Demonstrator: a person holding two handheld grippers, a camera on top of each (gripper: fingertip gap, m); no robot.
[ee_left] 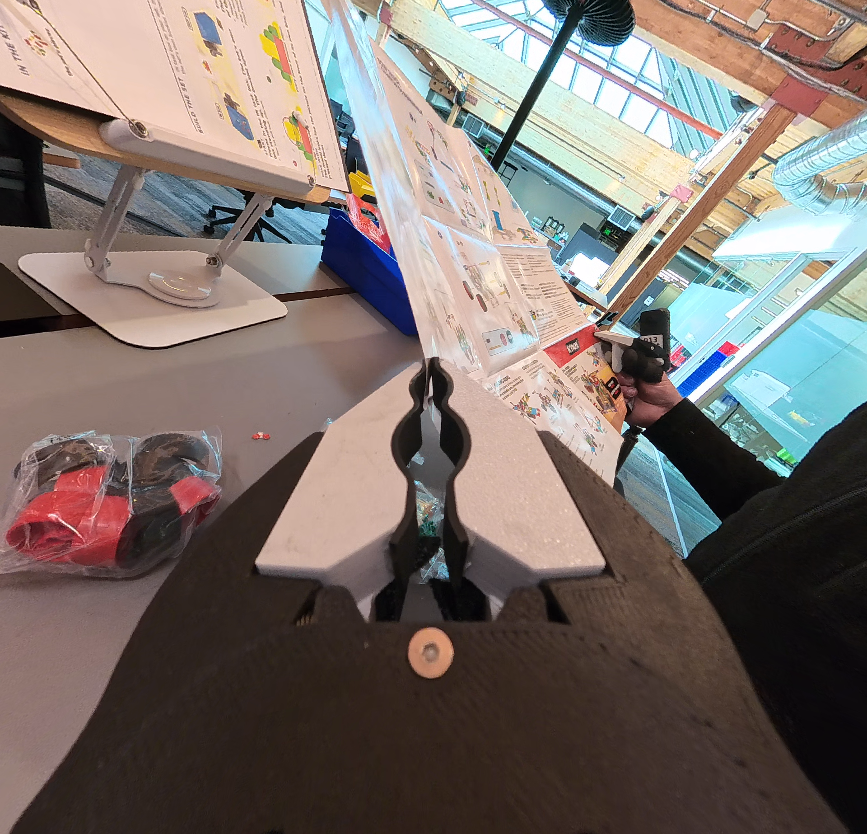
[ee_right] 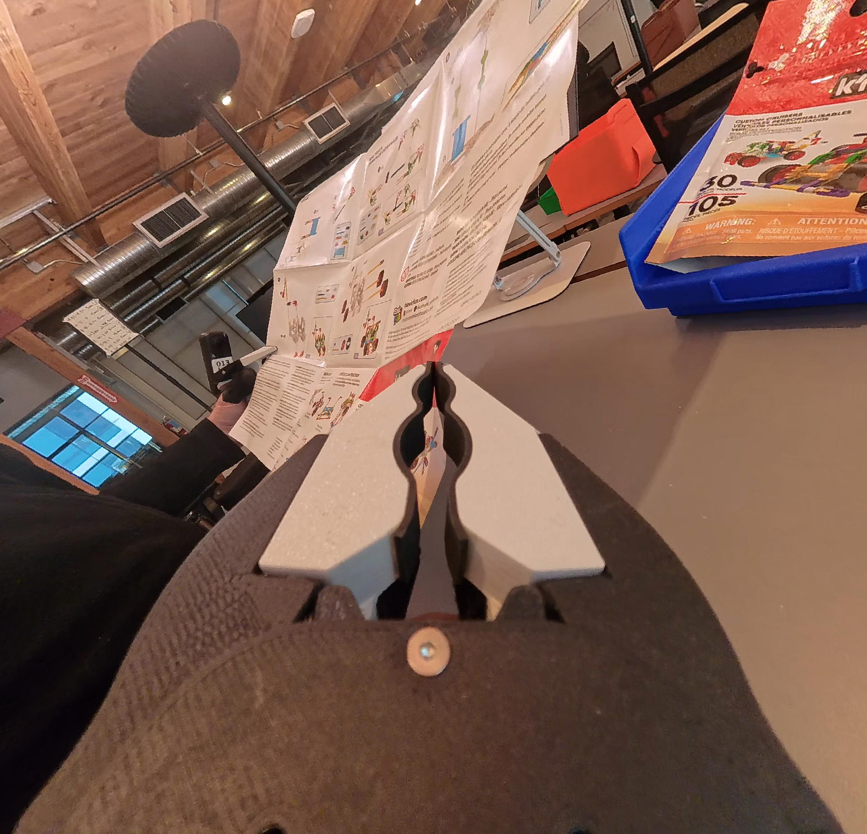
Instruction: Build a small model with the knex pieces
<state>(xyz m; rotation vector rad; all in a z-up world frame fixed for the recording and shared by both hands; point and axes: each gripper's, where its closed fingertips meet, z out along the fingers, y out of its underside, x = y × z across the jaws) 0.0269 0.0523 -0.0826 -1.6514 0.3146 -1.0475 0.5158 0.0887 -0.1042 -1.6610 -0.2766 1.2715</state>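
Two tongs, left tongs point(ee_left: 430, 365) and right tongs point(ee_right: 434, 368), each clenched on an edge of one unfolded instruction sheet point(ee_right: 413, 229) held above the grey surface point(ee_right: 657, 436). Left view only: bagged wheels point(ee_left: 108, 497) left of tongs. Right view only: blue case point(ee_right: 732, 290), cut off.

instruction sheet point(ee_left: 474, 229) | large, white, glossy, creased into panels, printed colour diagrams | unfolded, held up above grey table | pinched at two opposite edges

Both wrist views tilted upward, close, sharing unfolded sheet point(ee_left: 469, 229)
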